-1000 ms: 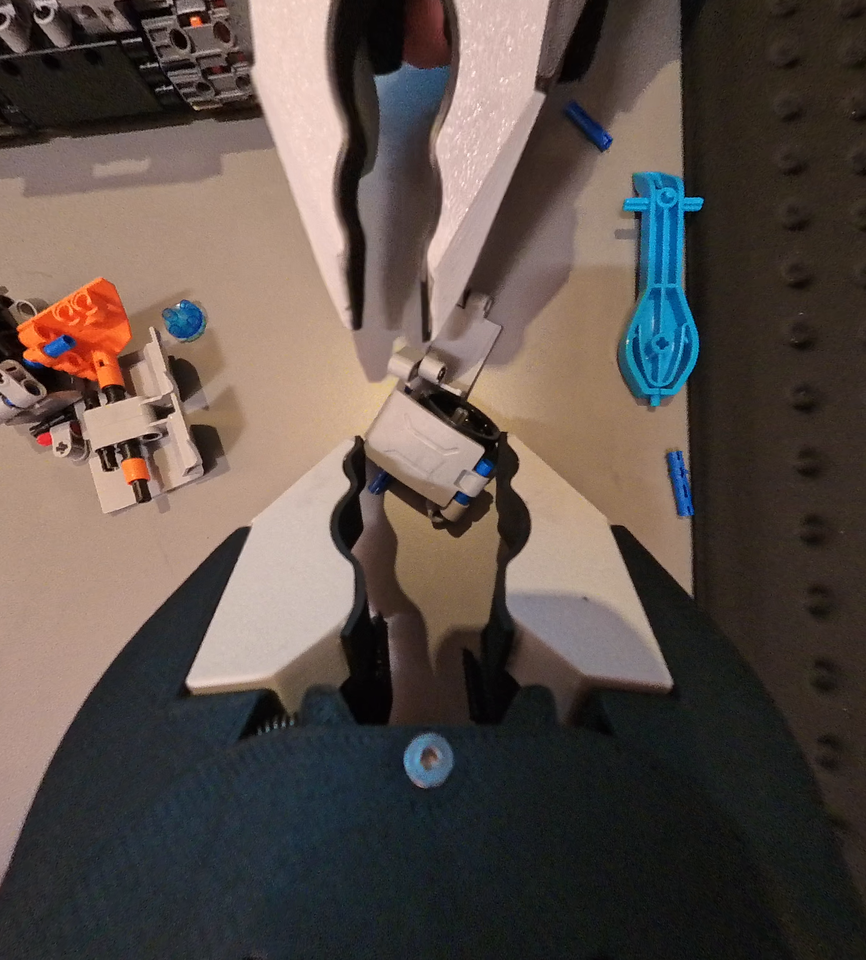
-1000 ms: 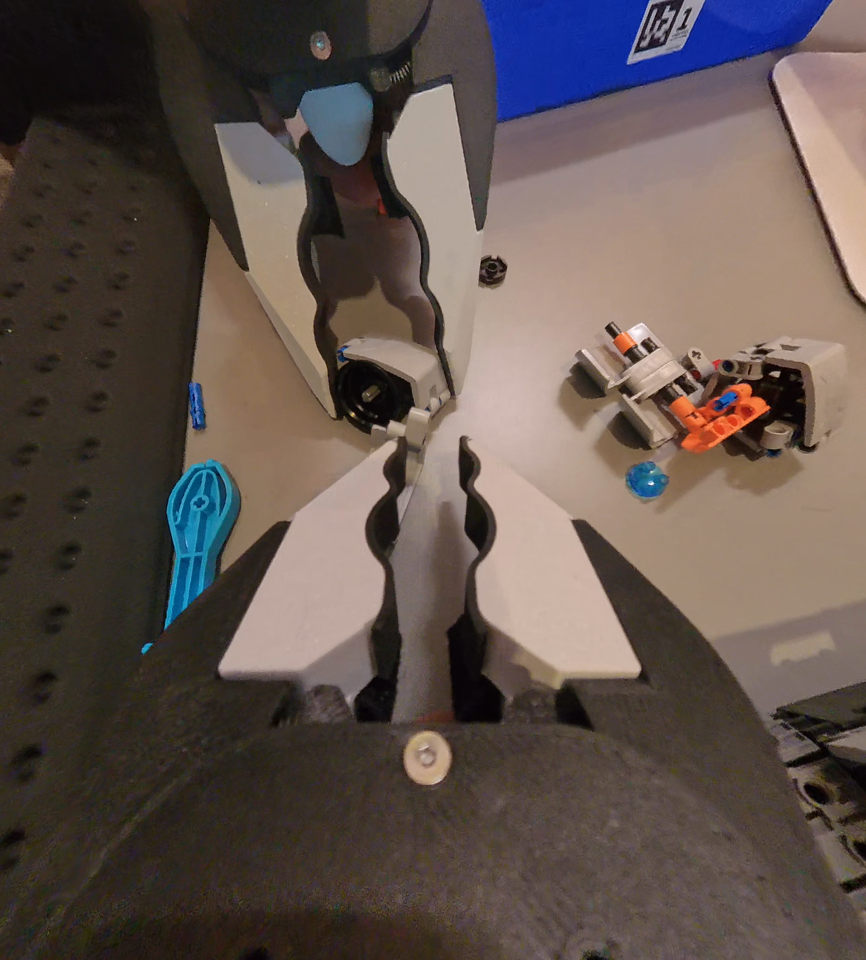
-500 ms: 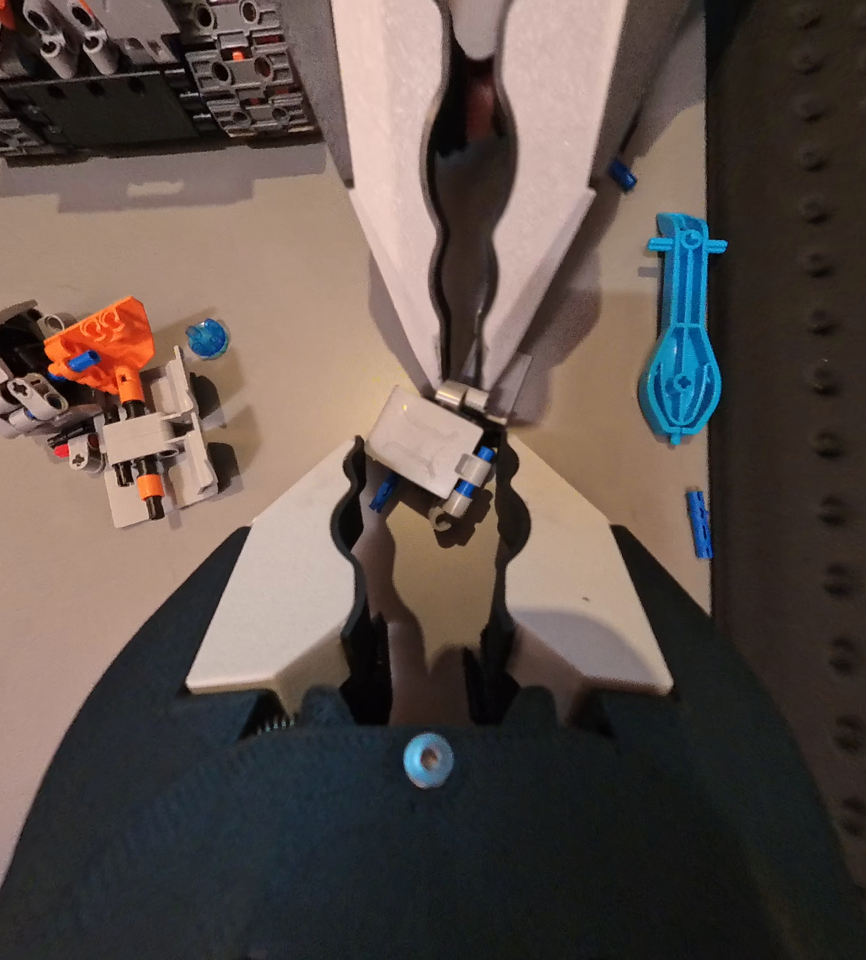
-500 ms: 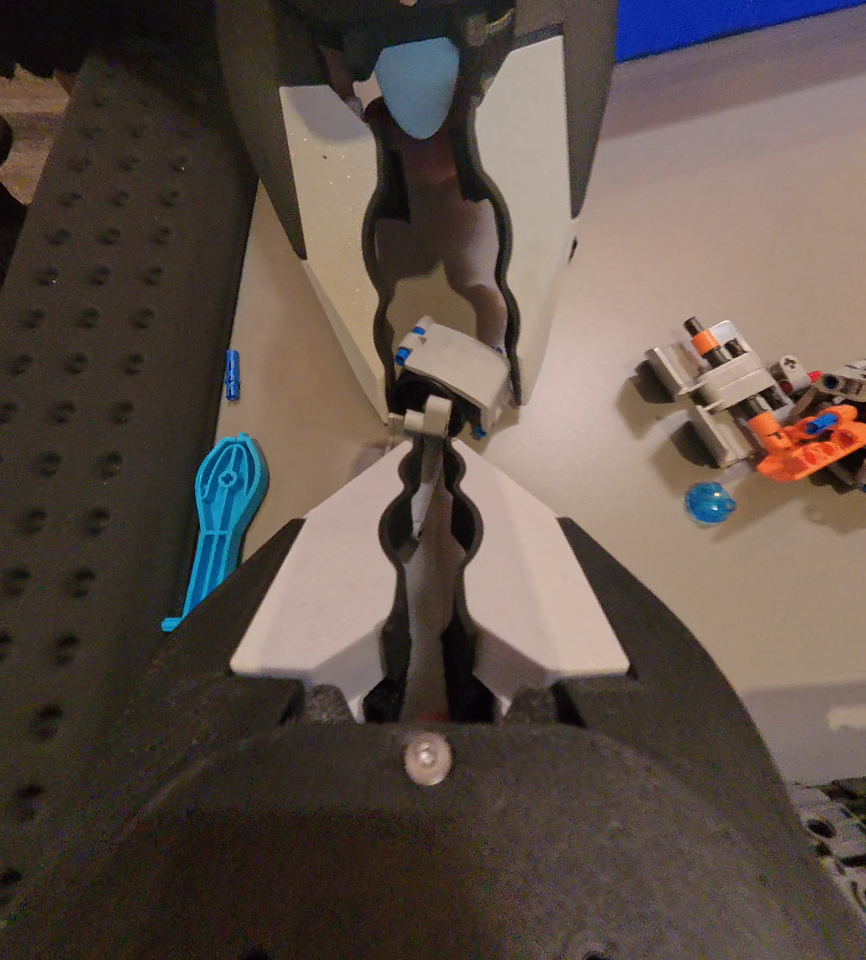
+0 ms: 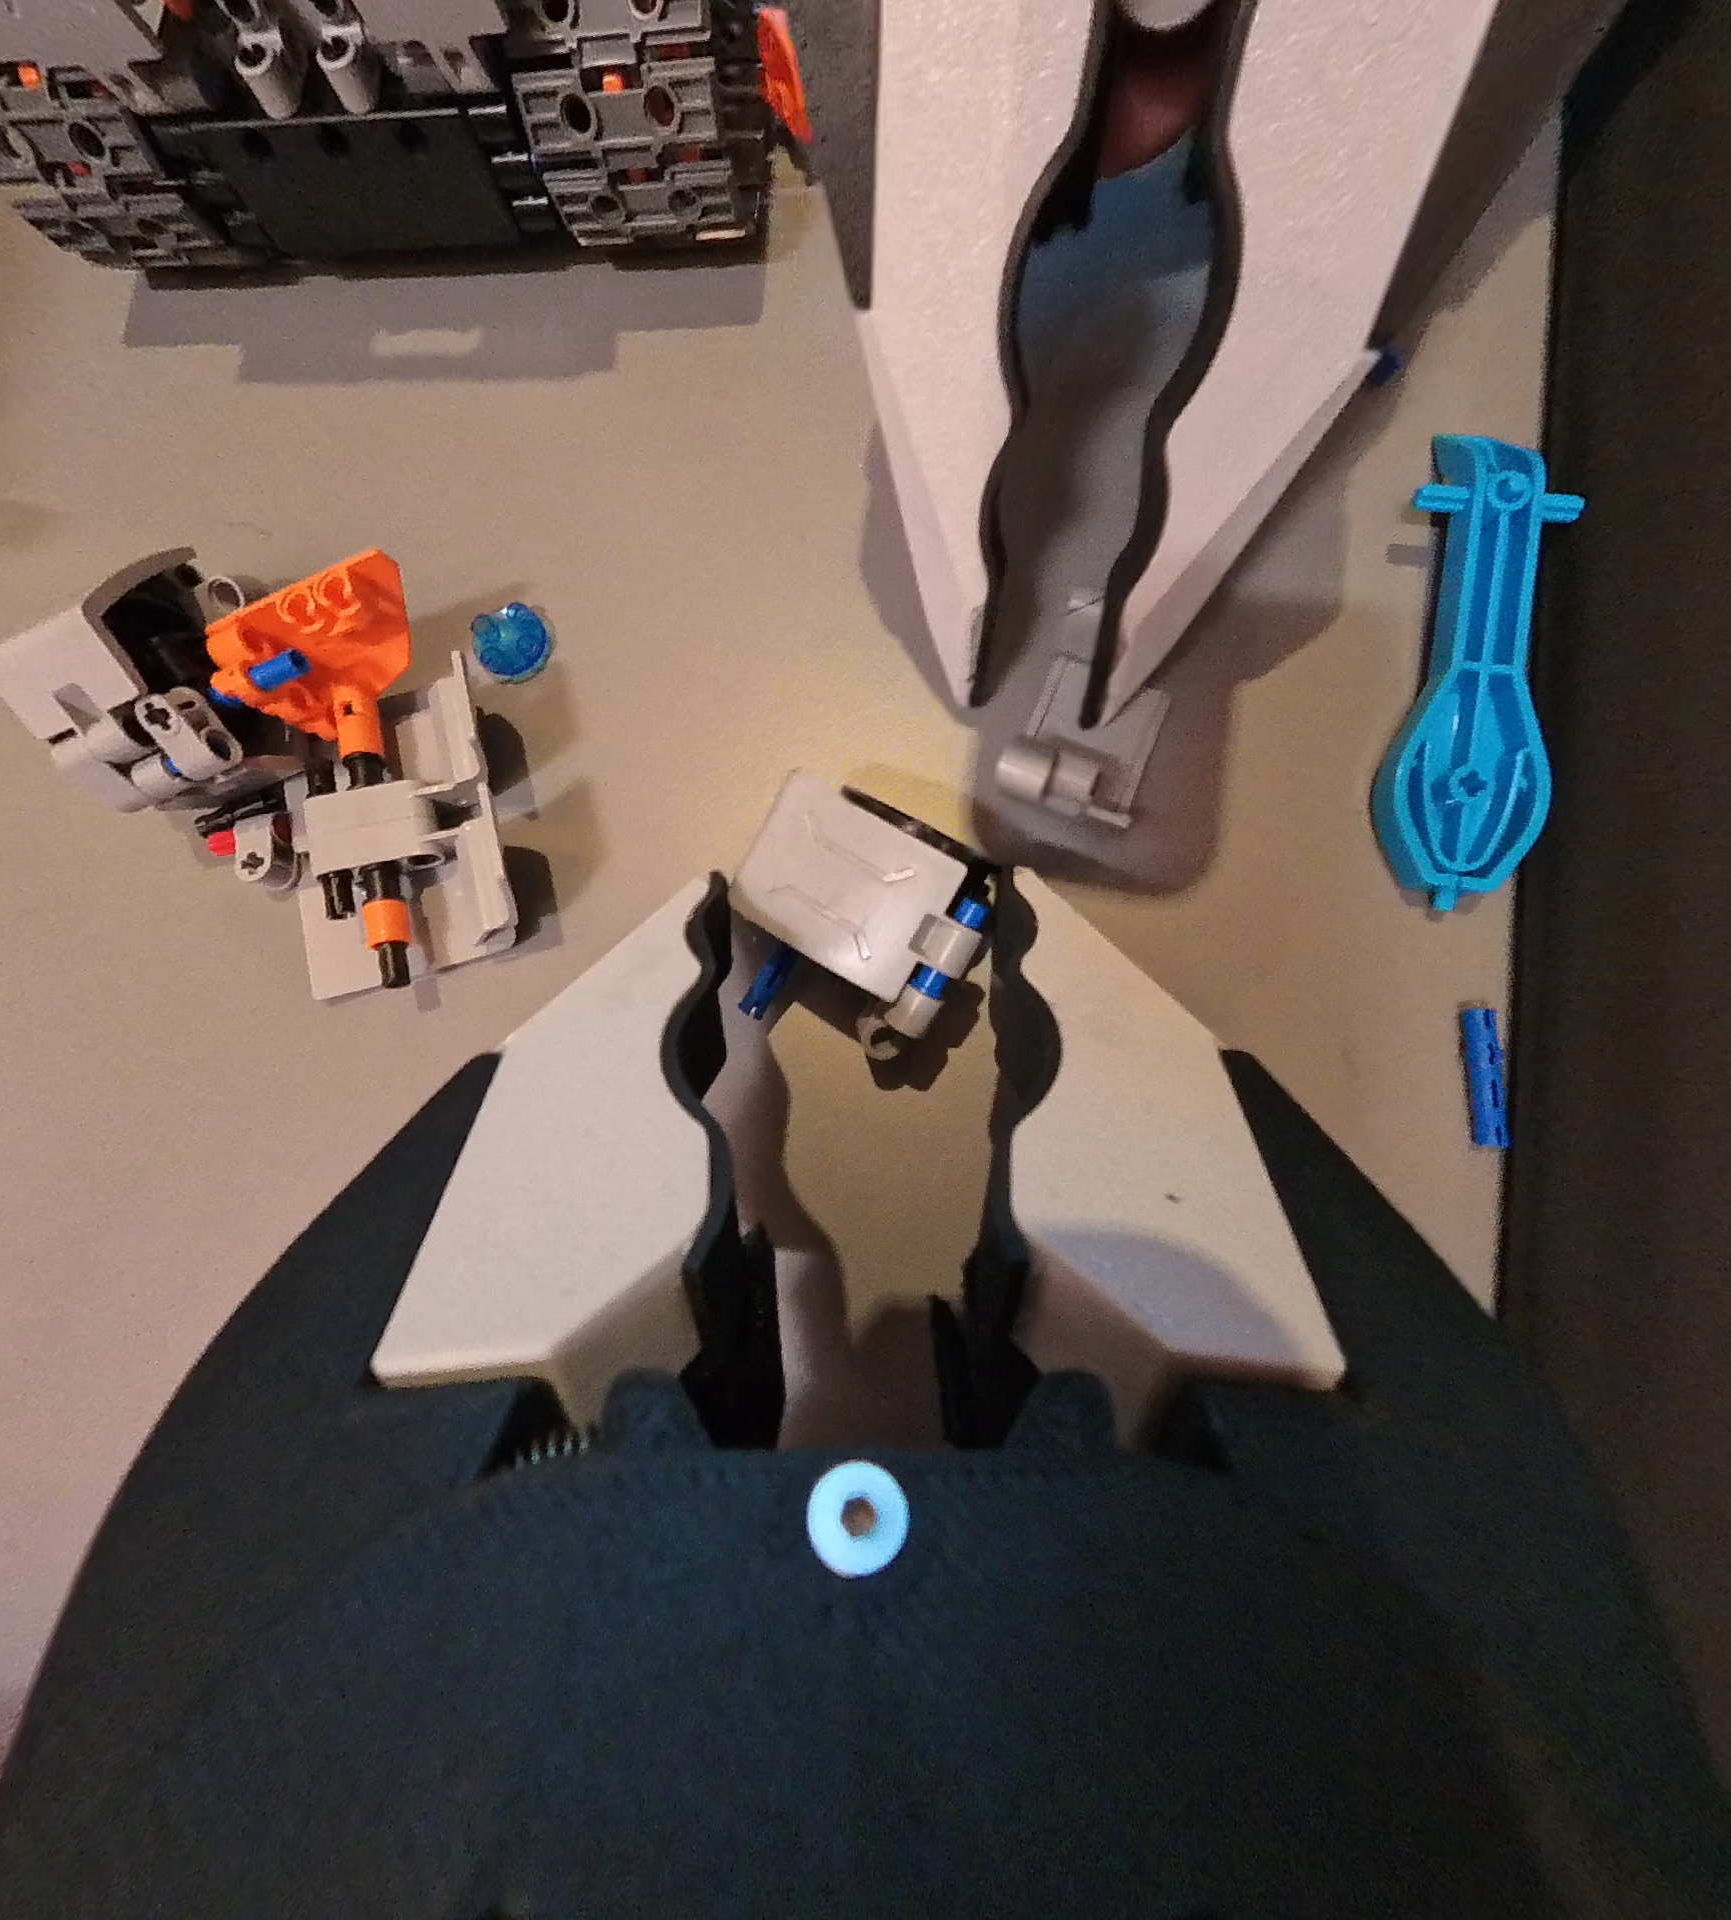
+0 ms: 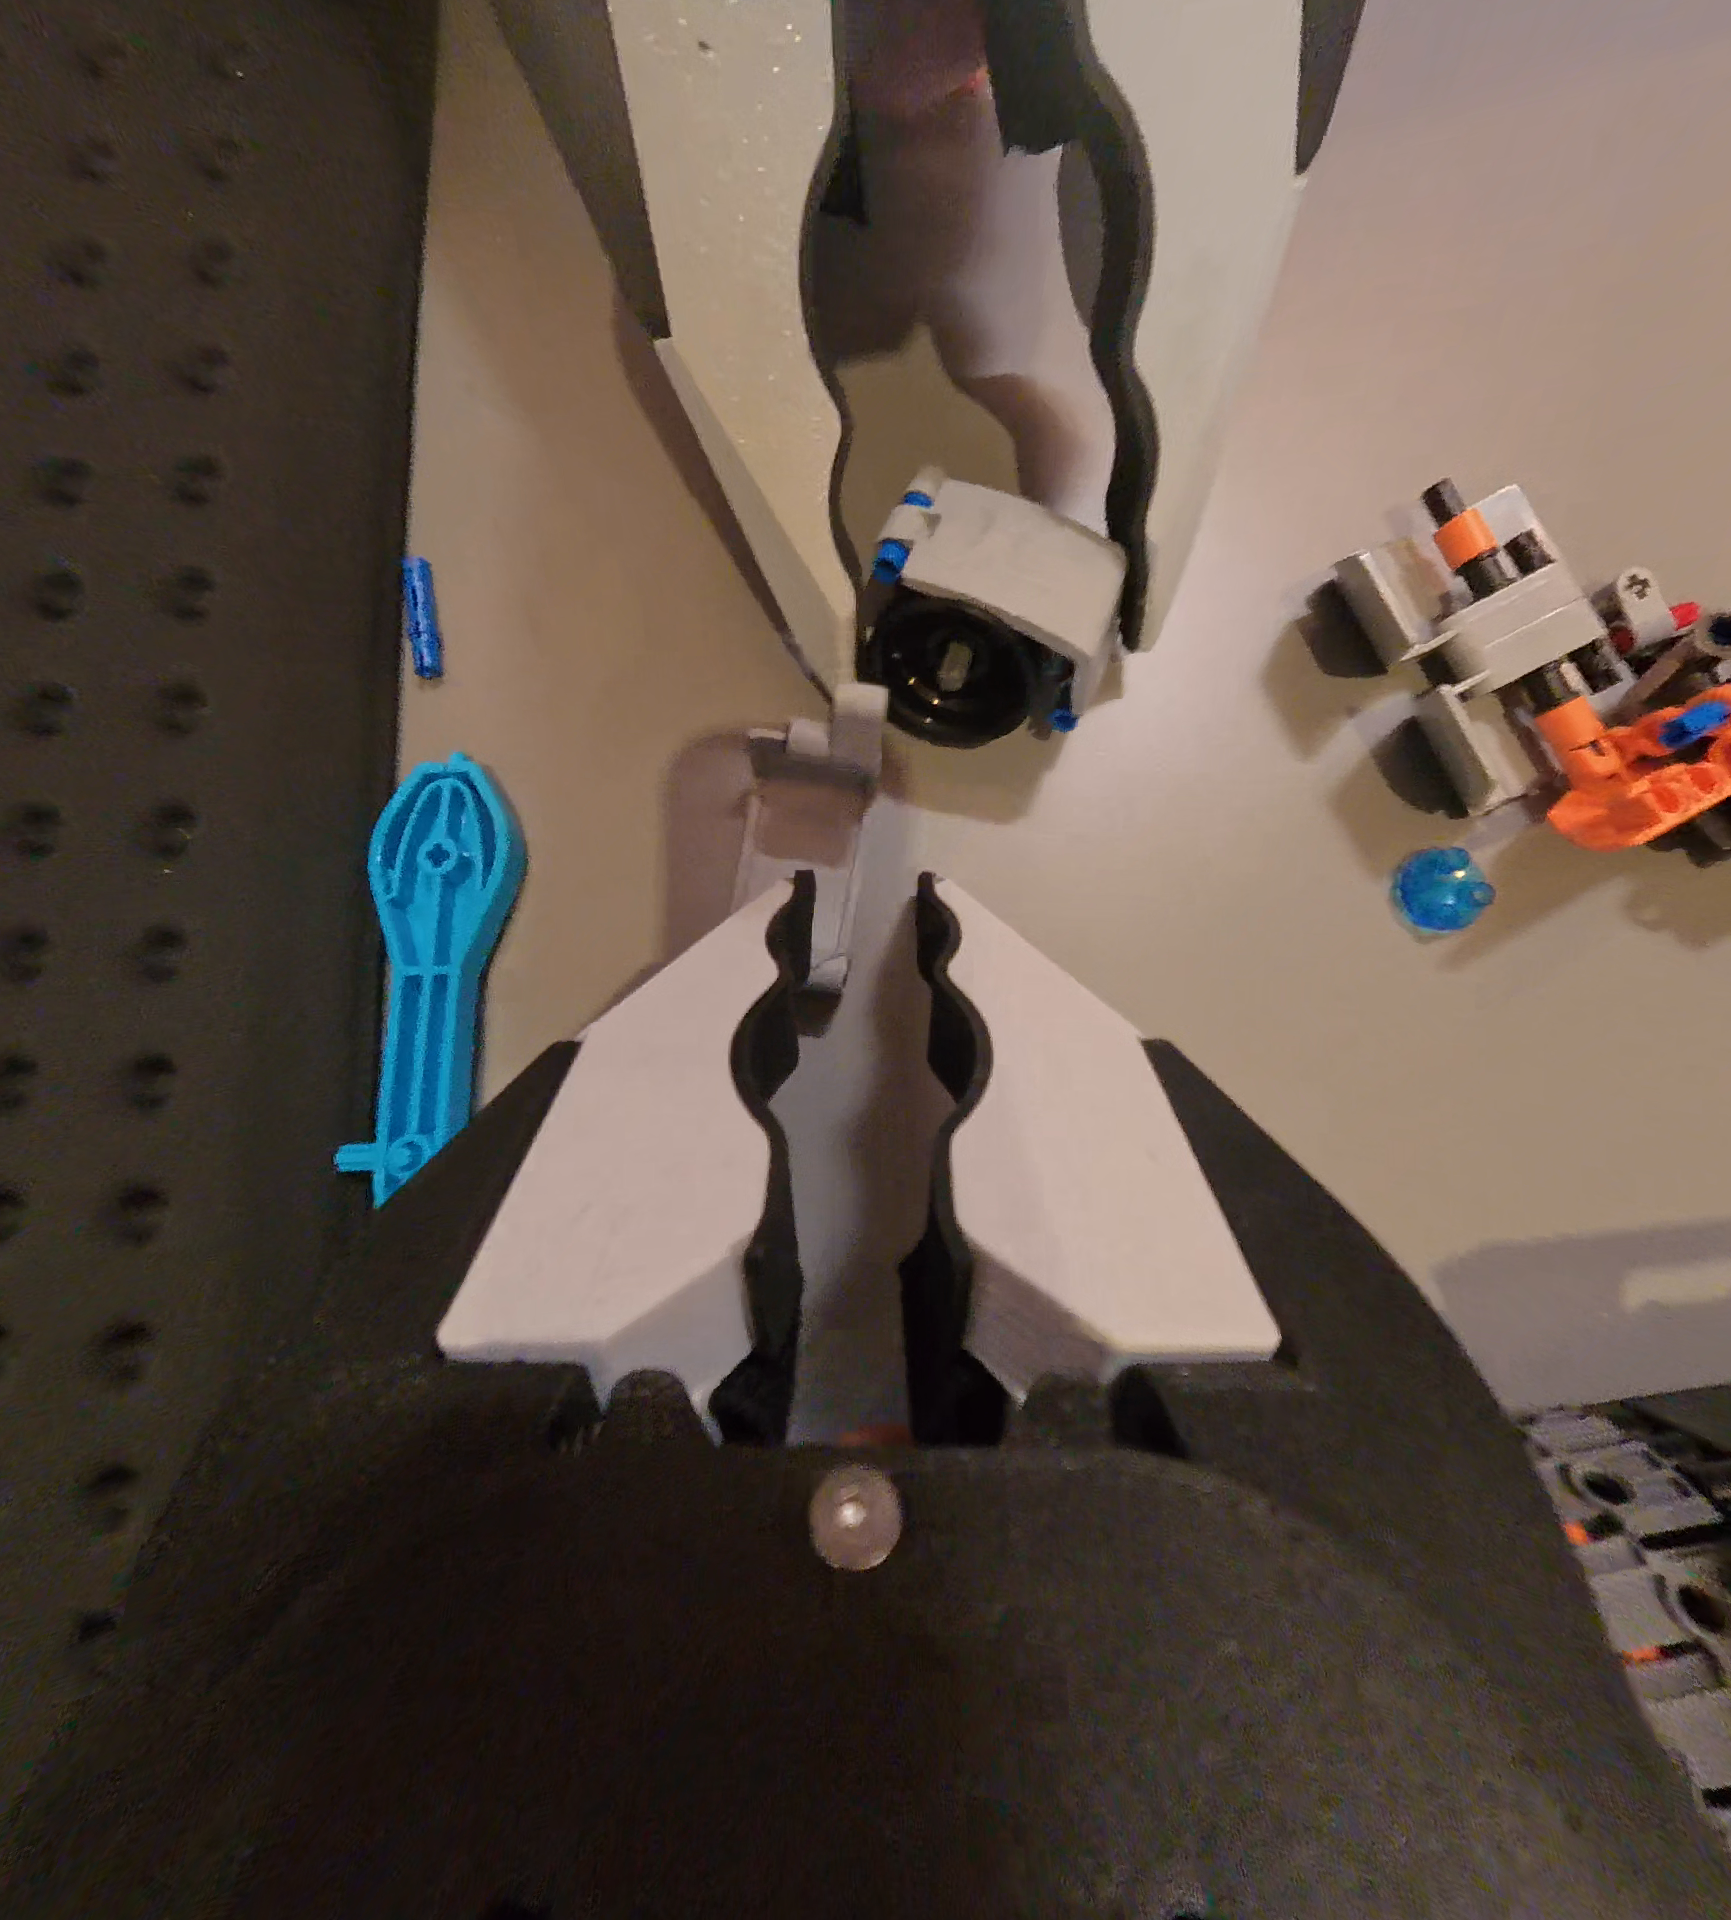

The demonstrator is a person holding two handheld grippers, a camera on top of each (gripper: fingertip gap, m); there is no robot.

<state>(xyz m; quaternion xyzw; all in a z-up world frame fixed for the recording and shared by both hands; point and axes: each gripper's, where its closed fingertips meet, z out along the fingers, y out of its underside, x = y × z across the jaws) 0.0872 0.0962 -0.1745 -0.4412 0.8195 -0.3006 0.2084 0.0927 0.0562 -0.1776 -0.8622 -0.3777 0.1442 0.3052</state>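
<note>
Grey housing block [image 5: 845, 904] sat clamped in the left gripper [image 5: 861, 914]; the right gripper [image 6: 856, 904] pinched a flat grey panel [image 6: 819, 810] (just beside it) above bare beige table [image 5: 632, 468], studded mat [image 5: 1692, 935] edging right.

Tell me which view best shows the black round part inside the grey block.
The right wrist view: it looks straight into the grey block and its black round part. The left wrist view shows mostly the block's grey back between the left gripper fingers, with only a dark sliver.
</note>
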